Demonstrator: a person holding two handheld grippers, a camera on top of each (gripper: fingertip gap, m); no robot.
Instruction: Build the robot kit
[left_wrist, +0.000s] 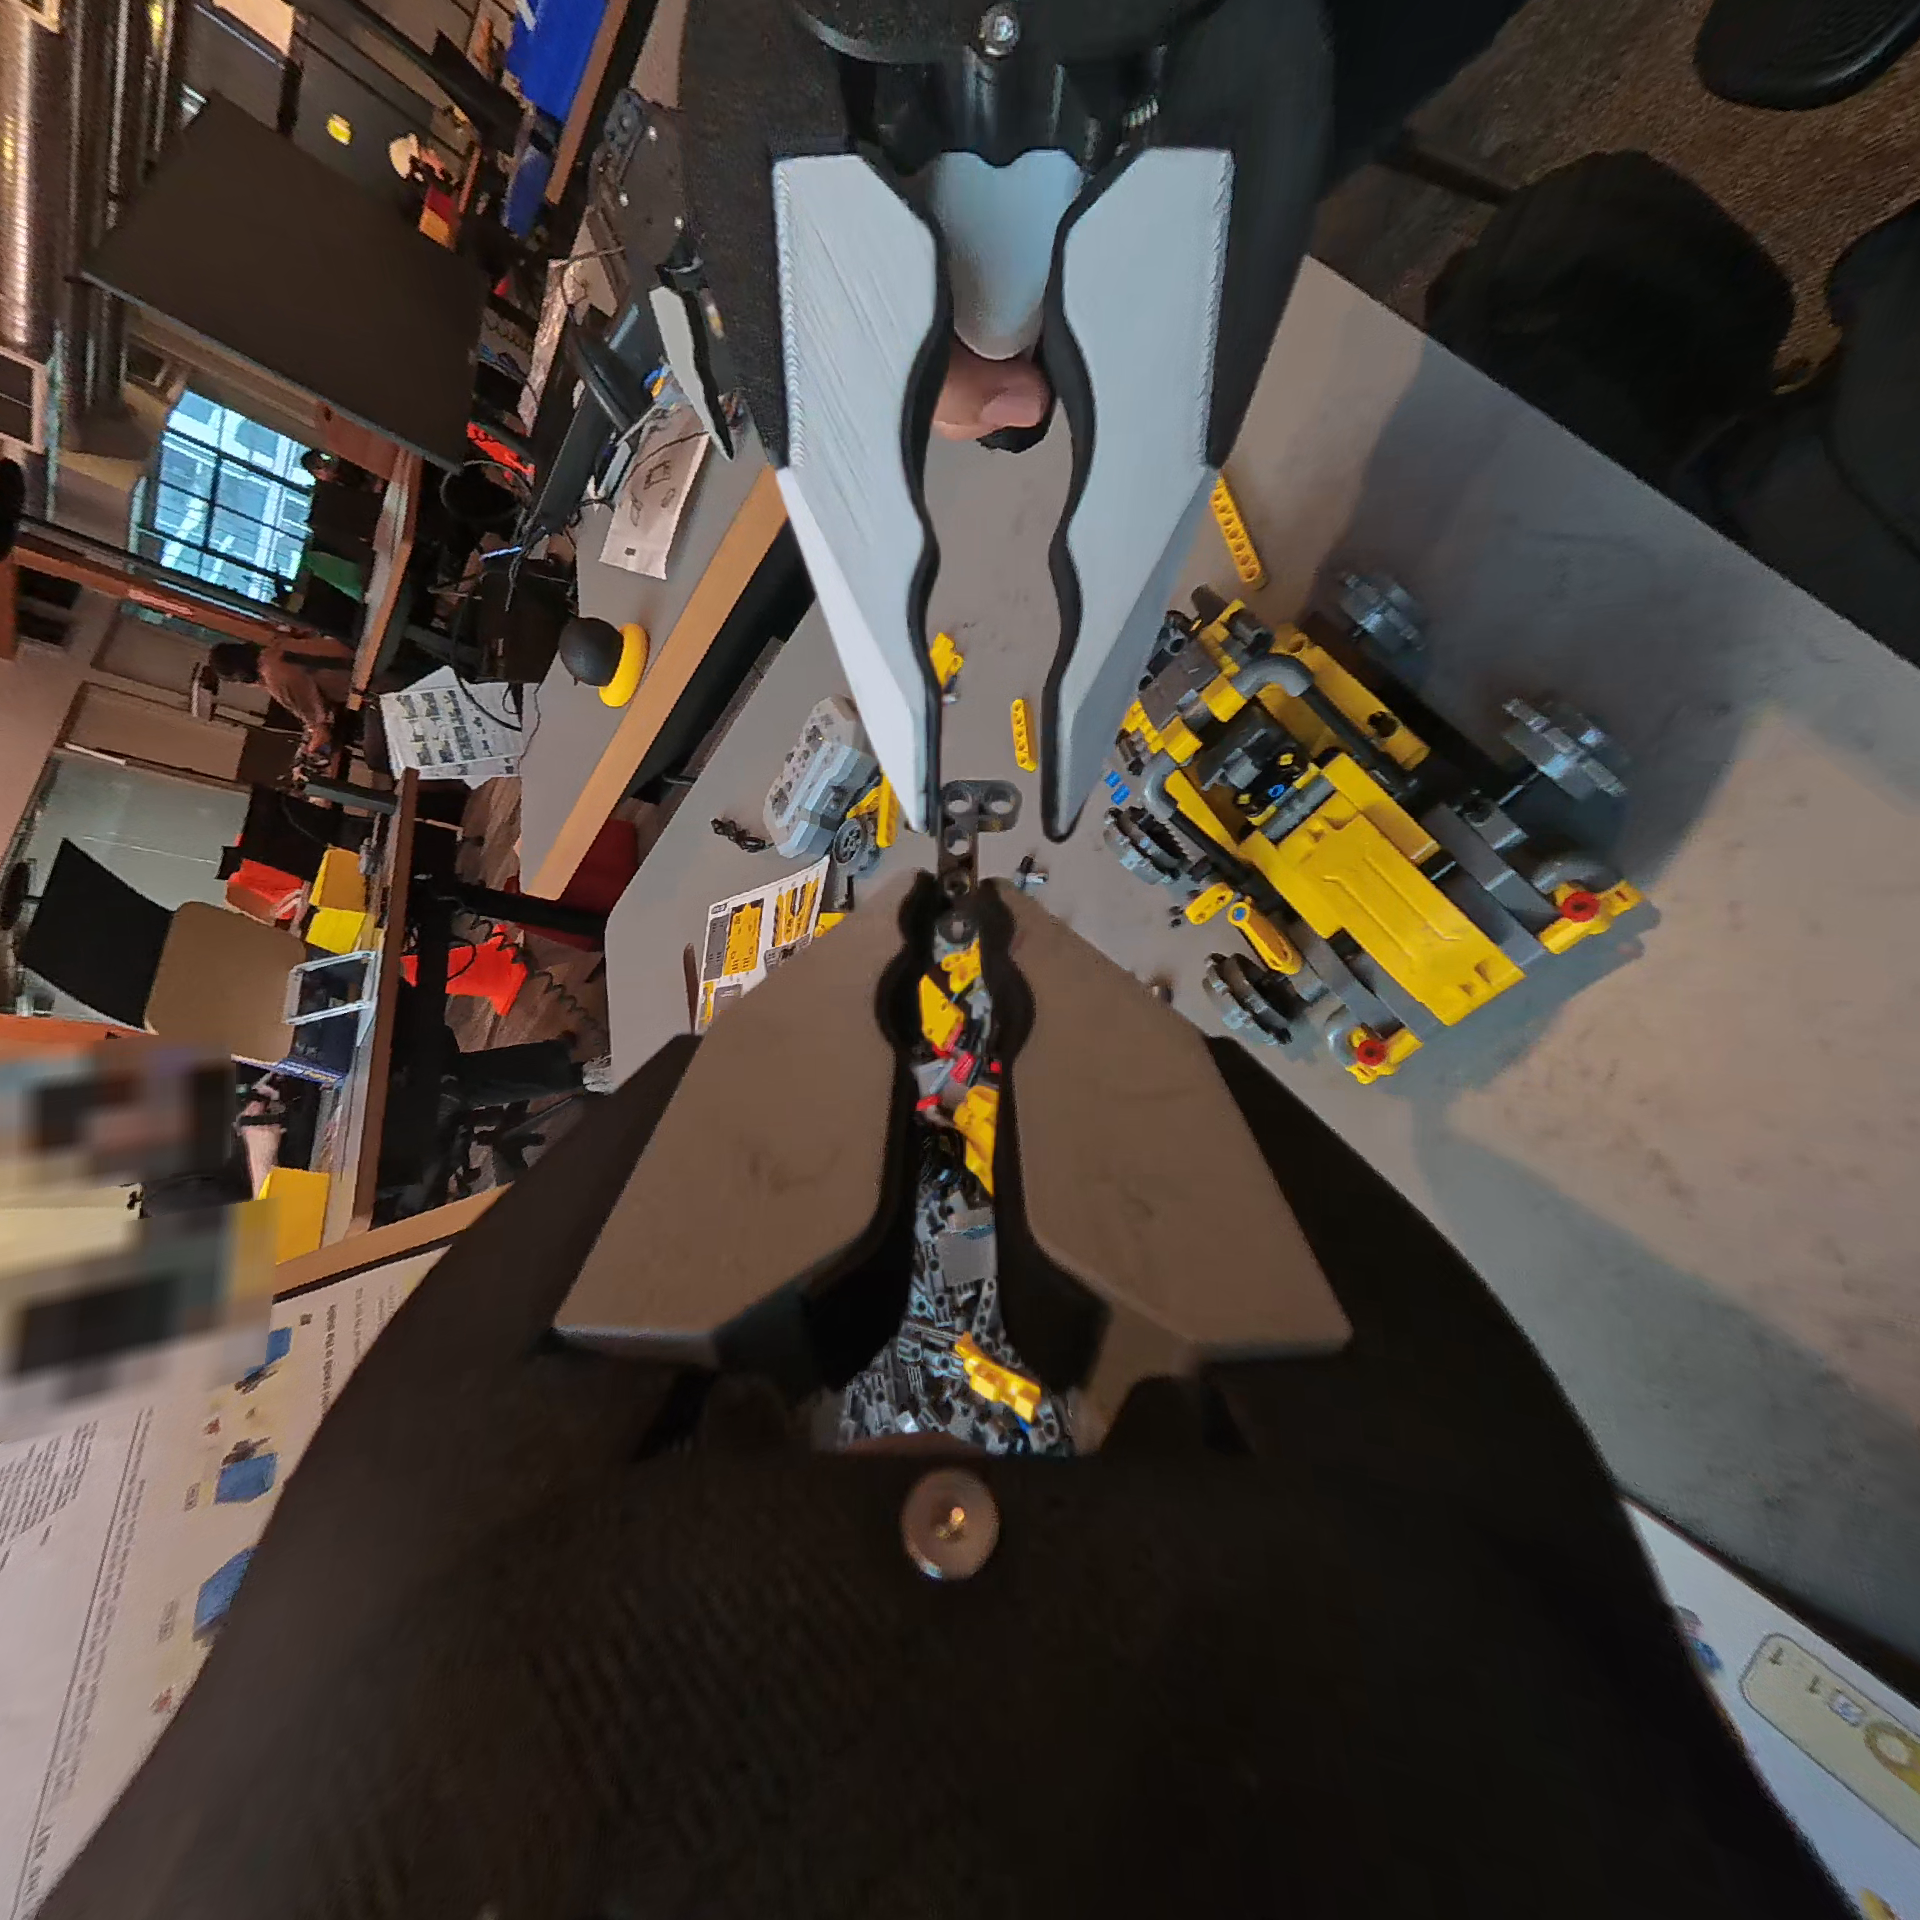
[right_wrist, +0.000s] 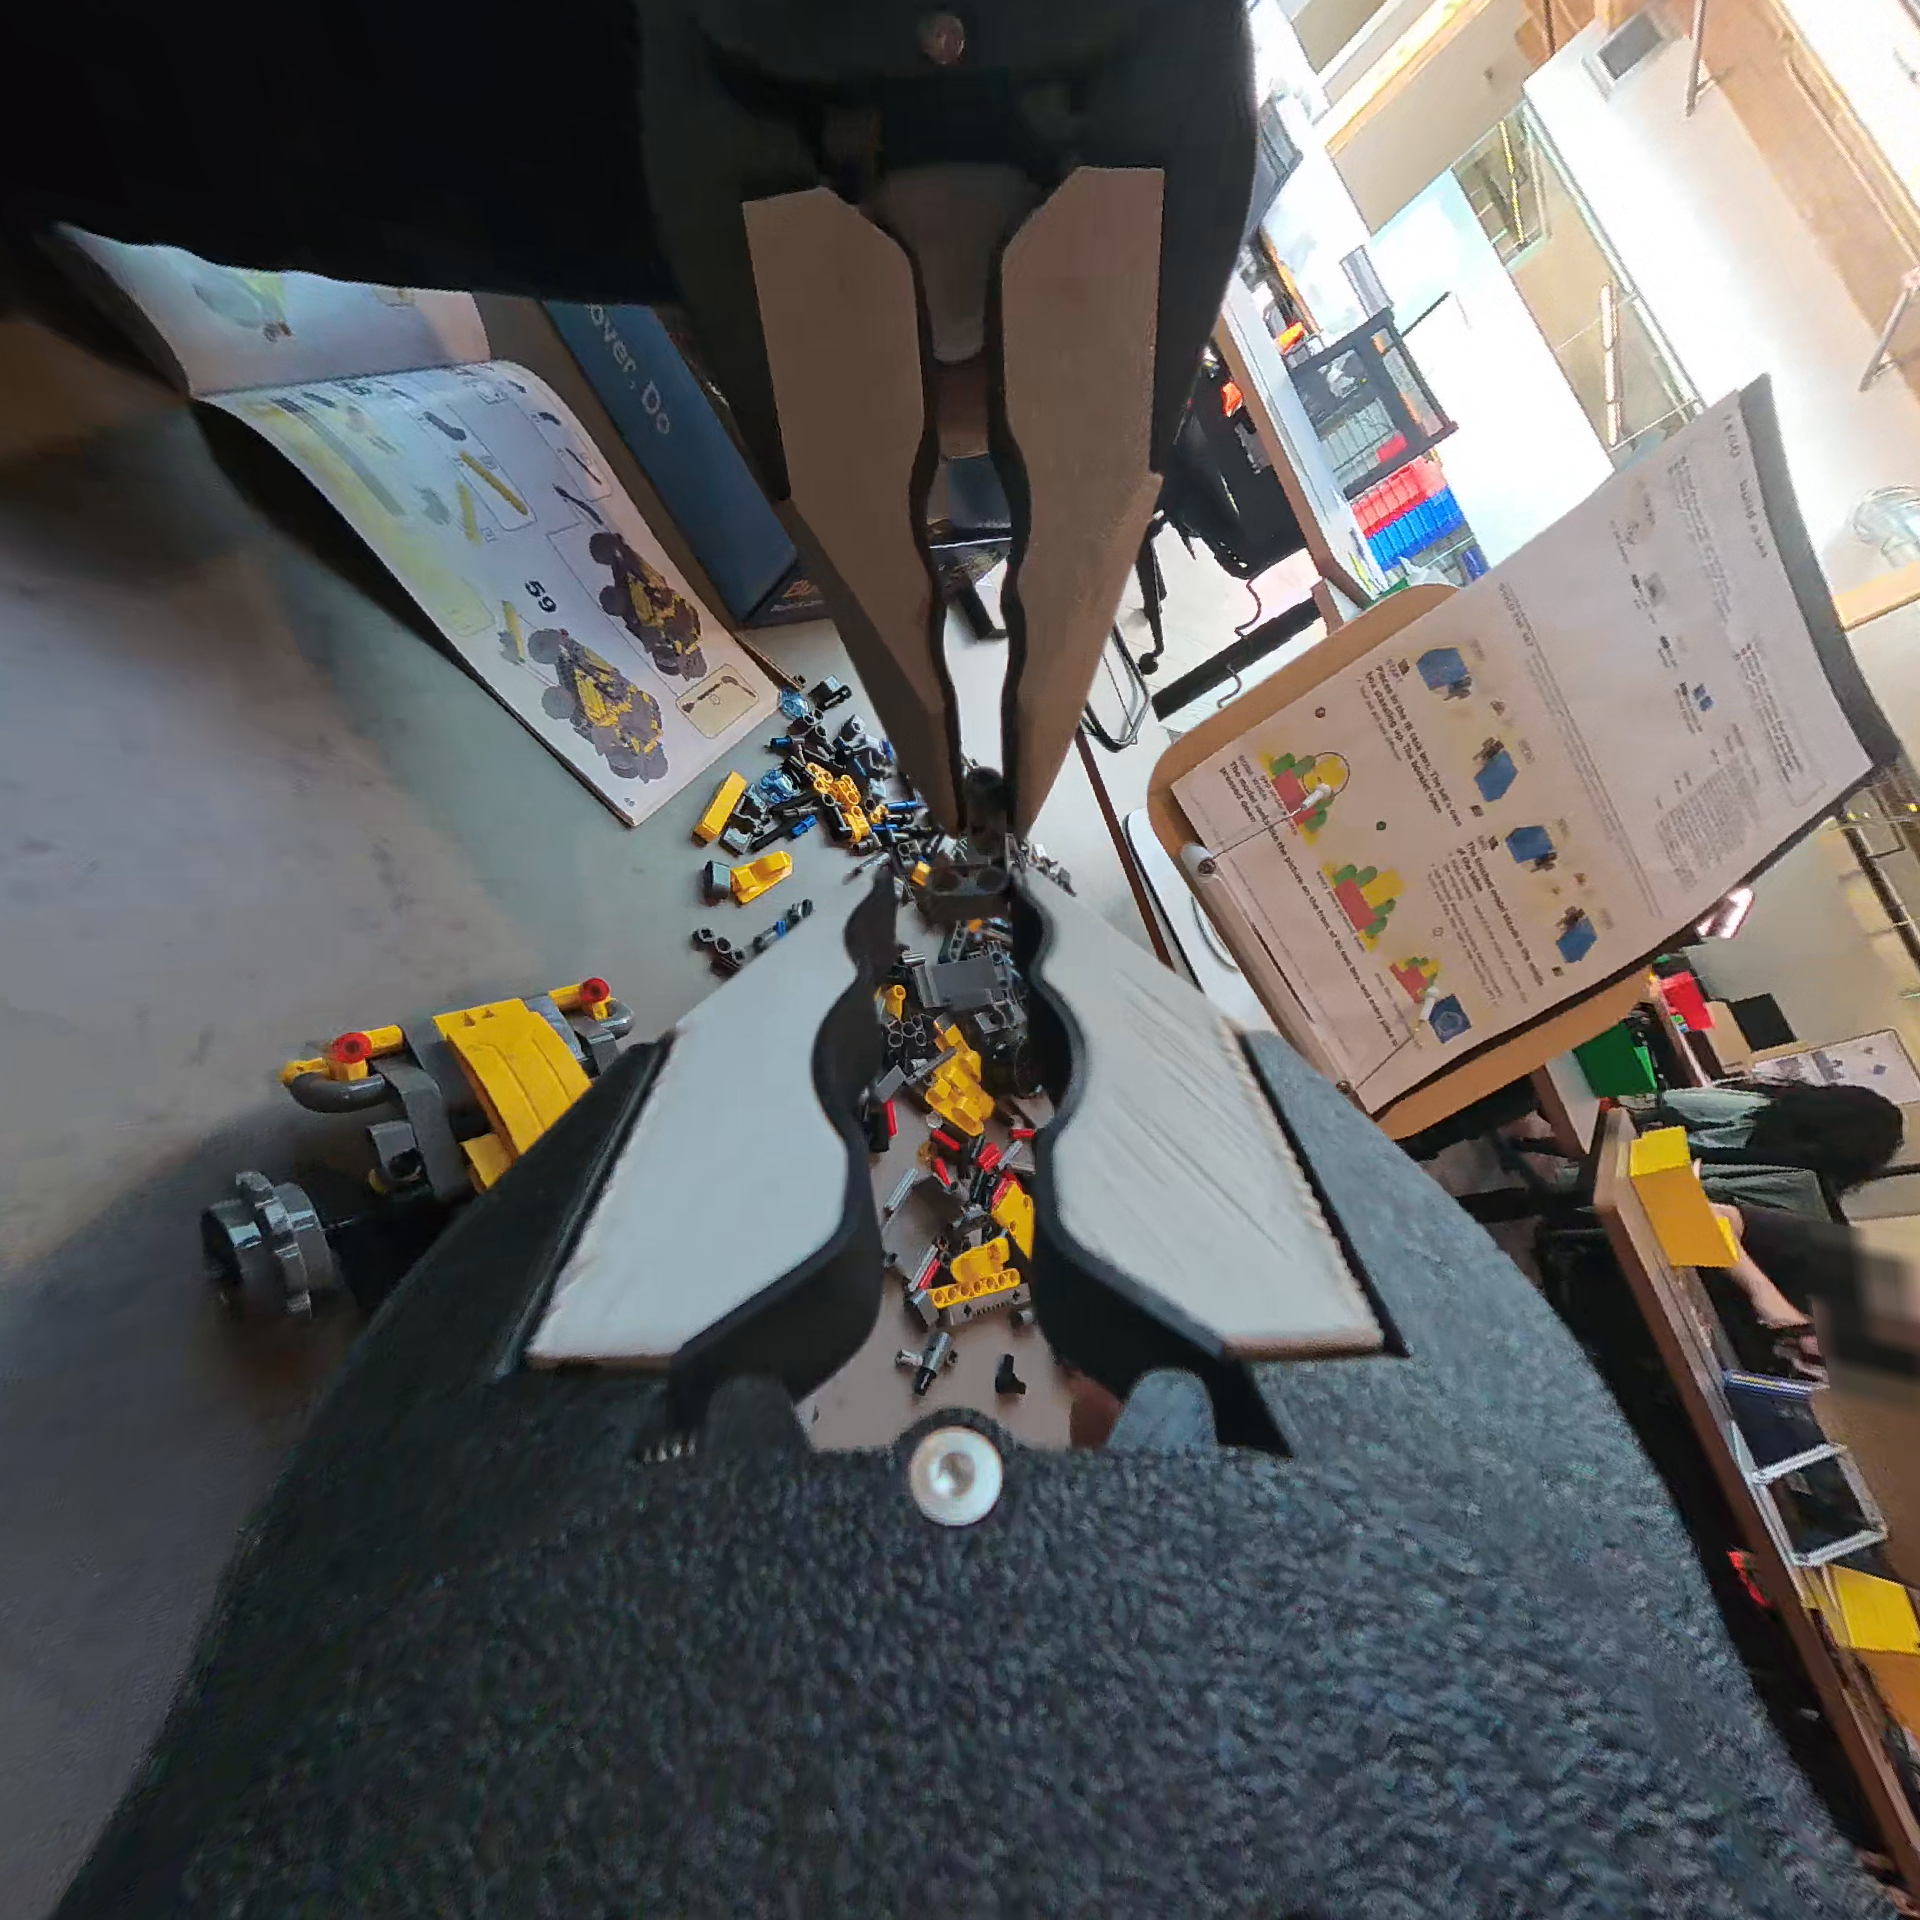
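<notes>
A small dark grey Technic piece (left_wrist: 982, 802) is held in the air between both grippers, over a grey table (left_wrist: 1558, 1039). My left gripper (left_wrist: 956, 899), with tan fingers, is shut on its narrow stem. My right gripper (left_wrist: 987, 828), with pale grey fingers, comes from the opposite side and is shut on its two-hole head. In the right wrist view the piece (right_wrist: 971, 881) sits between my right gripper's (right_wrist: 956, 888) tips, with the left gripper (right_wrist: 982, 812) closed on it from above. A yellow and grey model vehicle (left_wrist: 1351, 831) lies on the table beside them.
Loose yellow, grey and black pieces (right_wrist: 831, 790) lie piled under the grippers. An open instruction booklet (right_wrist: 499, 582) lies at the left, and a sheet on a board (right_wrist: 1507, 810) stands at the right. A grey block (left_wrist: 821, 769) and yellow beams (left_wrist: 1236, 530) lie nearby. My left and right fingertips are right by each other.
</notes>
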